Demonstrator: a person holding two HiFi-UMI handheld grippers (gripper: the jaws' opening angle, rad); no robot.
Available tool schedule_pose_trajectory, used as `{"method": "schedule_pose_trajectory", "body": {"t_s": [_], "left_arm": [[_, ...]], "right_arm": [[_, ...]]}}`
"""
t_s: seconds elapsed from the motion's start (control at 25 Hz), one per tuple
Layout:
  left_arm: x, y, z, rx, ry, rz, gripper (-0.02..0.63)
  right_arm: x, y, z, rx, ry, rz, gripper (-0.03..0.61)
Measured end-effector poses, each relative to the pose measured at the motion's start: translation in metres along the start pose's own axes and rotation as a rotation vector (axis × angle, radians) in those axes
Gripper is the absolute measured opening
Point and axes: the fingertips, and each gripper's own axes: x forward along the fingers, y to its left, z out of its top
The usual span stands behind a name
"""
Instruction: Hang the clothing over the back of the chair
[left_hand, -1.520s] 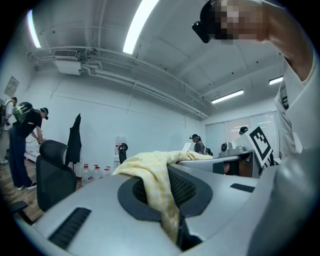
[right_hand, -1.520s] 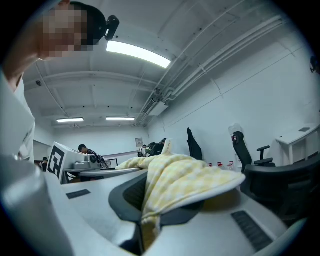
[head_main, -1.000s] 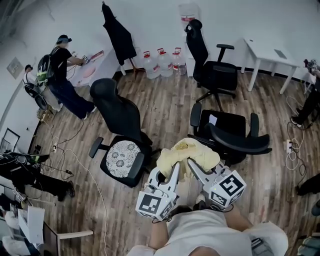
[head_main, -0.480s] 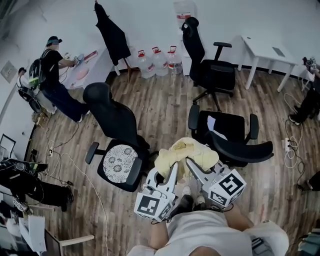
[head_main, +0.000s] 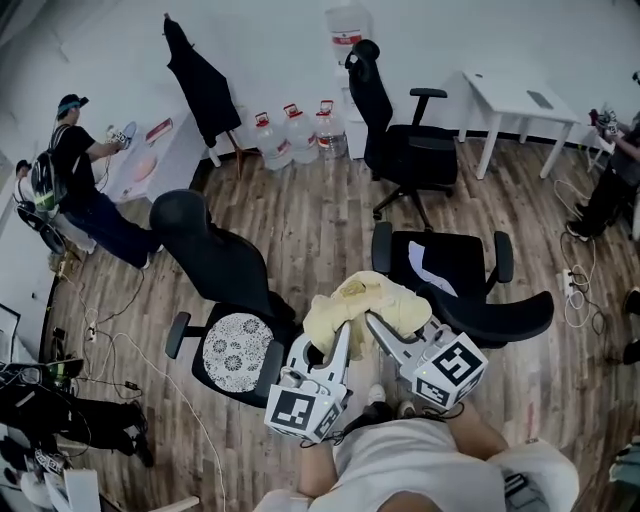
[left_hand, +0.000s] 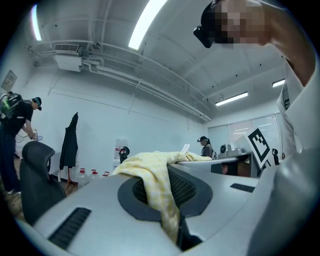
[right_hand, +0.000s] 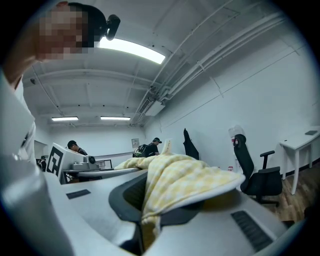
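Left hand-held gripper: we keep it clenched on the yellow clothing, bunched at lower centre.
Right hand-held gripper: we grip the same clothing, beside the left.
Chair: black, its back just right of the clothing.

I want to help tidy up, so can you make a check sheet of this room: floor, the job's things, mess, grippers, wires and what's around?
Surface: wooden floor.
Job's things: yellow clothing bunched, held up between both grippers; black chair beside it, back bare.
Clutter: paper on that chair's seat.
Grippers: left gripper and right gripper each shut on the yellow clothing.
Cables: cables trail over the floor at left; power strip at right.
Surroundings: lace-cushion chair, water bottles, dark coat hanging, white table, person with backpack.
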Motion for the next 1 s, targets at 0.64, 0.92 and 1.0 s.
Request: {"method": "schedule_pose_trajectory", "body": {"t_s": [0.64, 0.92, 1.0], "left_arm": [[0.046, 0.025, 0.011, 0.0, -0.001, -0.109, 0.034], [0.069, 0.018, 0.022, 0.025, -0.02, -0.105, 0.034], [0.074, 0.018, 0.023, 0.032, -0.023, -0.098, 0.035]], "right_arm": [[0.027, -0.045, 0.012, 0.044, -0.033, -0.126, 0.037], [0.023, -0.068, 0.027, 0.05, -0.063, -0.116, 0.037], [0.024, -0.072, 0.028, 0.054, -0.069, -0.108, 0.037]]}}
